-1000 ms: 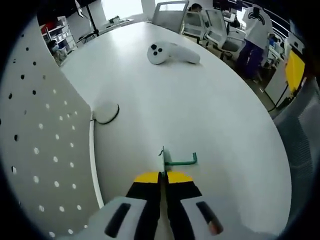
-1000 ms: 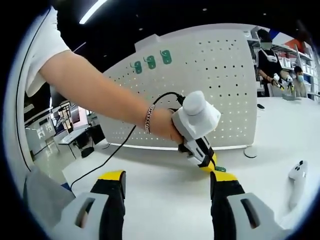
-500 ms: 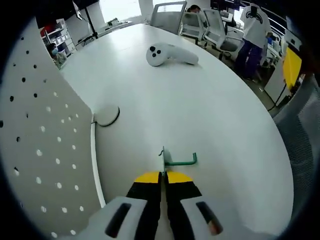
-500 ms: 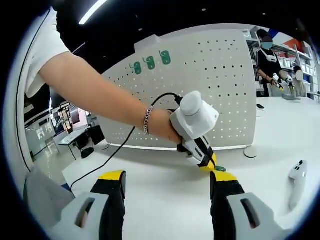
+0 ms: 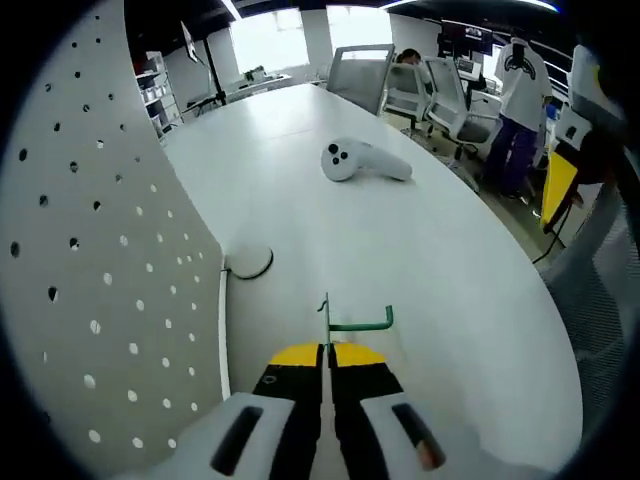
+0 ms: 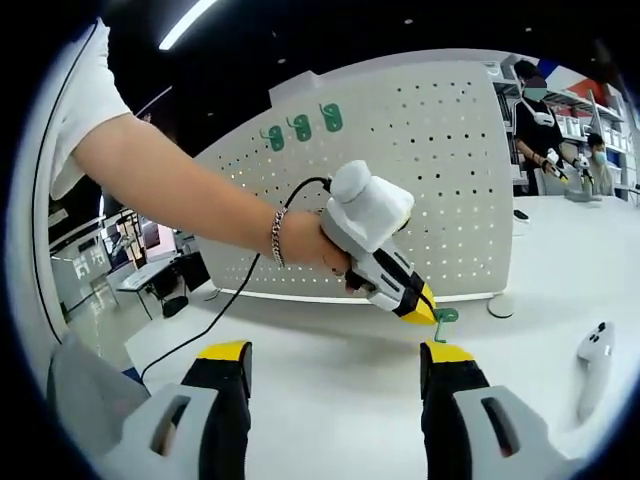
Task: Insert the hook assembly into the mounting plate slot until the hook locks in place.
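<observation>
My left gripper [image 5: 327, 350] is shut on a green wire hook [image 5: 345, 321], whose bent arm sticks out to the right above the white table [image 5: 420, 240]. The white pegboard [image 5: 90, 260] stands upright at the left of that view. In the right gripper view the left gripper [image 6: 425, 307] hangs in a person's hand in front of the pegboard [image 6: 440, 150], the green hook [image 6: 444, 316] at its tip, lifted off the table. Three green hooks [image 6: 300, 124] sit high on the board. My right gripper [image 6: 335, 365] stands open with nothing between its fingers.
A white handheld controller [image 5: 365, 160] lies further along the table, also at the right edge [image 6: 593, 350] of the right gripper view. A round white foot [image 5: 247, 262] lies at the pegboard's base. Office chairs [image 5: 410, 85] and people [image 5: 520, 90] stand beyond the table.
The left gripper has risen off the table with the hook and tilted, tip pointing right and down in the right gripper view. The right gripper has stayed put.
</observation>
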Action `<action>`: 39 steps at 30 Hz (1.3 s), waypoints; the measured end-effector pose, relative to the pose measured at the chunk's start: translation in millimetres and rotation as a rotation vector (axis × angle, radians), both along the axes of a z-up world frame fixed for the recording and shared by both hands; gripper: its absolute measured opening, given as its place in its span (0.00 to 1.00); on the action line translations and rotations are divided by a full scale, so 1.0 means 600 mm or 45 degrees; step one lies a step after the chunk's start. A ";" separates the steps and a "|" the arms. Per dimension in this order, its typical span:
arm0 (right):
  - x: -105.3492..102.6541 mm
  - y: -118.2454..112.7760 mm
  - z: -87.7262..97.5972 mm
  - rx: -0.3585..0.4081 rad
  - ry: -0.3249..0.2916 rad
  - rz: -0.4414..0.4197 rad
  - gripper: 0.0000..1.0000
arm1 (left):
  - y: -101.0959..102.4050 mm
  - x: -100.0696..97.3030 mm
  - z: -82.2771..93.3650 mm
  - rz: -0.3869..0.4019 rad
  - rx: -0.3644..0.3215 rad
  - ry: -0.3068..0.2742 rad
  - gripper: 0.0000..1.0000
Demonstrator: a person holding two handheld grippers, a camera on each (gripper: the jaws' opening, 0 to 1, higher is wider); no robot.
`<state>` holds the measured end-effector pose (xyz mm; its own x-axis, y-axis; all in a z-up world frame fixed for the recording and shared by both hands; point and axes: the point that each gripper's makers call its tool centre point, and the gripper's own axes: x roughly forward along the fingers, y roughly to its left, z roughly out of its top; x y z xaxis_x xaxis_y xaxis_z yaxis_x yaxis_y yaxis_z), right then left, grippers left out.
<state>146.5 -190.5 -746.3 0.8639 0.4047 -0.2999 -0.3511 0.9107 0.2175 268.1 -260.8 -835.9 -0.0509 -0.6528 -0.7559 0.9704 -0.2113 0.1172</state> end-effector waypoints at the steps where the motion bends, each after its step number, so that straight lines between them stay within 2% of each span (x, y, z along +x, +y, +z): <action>1: 0.000 0.001 -0.001 -0.002 0.002 0.003 0.66 | 0.002 0.001 0.006 -0.015 -0.010 -0.031 0.01; 27: -0.001 0.002 0.007 0.004 -0.019 0.005 0.66 | 0.044 0.011 0.155 0.116 -0.264 -0.062 0.01; 39: -0.001 0.007 0.009 0.005 -0.028 0.020 0.66 | 0.081 0.013 0.196 0.198 -0.351 -0.064 0.01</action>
